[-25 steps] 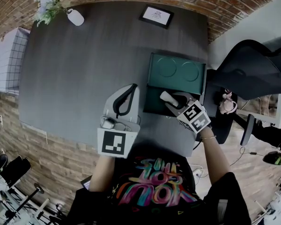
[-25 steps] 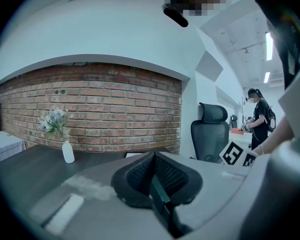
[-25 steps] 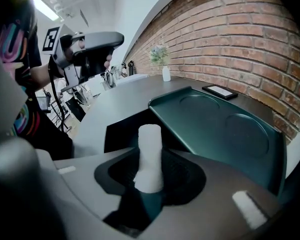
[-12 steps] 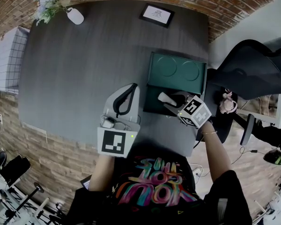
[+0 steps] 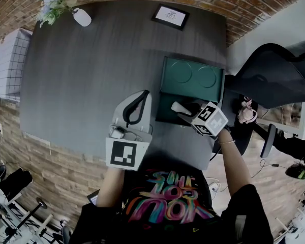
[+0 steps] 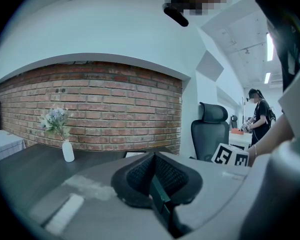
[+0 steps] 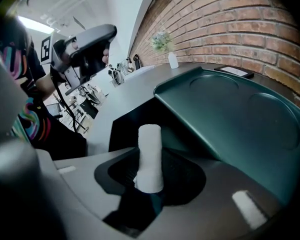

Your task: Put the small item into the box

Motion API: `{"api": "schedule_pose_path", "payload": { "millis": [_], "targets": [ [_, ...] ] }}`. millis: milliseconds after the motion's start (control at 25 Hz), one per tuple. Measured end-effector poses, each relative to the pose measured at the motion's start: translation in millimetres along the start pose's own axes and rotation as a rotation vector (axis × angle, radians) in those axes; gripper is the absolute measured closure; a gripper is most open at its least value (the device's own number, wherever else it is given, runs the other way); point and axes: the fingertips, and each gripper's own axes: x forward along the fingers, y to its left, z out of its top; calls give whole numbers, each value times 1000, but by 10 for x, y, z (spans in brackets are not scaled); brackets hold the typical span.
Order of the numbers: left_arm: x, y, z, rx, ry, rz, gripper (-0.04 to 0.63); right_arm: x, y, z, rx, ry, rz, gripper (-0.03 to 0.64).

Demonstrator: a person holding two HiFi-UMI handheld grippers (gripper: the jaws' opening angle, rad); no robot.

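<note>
A dark grey wood-grain table (image 5: 91,75) fills most of the head view. In its upper left corner stands a small white vase (image 5: 82,18) of pale flowers, and a black-framed white card (image 5: 170,18) lies flat near the top edge. Right of centre sits a dark green box (image 5: 190,78), open, with its lid above the darker tray. The lid has two round recesses.

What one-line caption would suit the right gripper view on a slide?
Right hand-held gripper holding a white cylinder over the open green box.
</note>
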Motion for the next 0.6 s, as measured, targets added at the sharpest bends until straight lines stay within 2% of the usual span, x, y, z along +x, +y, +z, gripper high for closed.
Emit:
{"api": "schedule_pose_path", "payload": {
  "millis": [280,600],
  "targets": [
    [-17,14,2,-2,1,3,594,35,3,-39,13,35,6,476],
    [-26,18,12,0,-2,4,594,37,-22,-45,29,26,-15,472]
  ]
}}
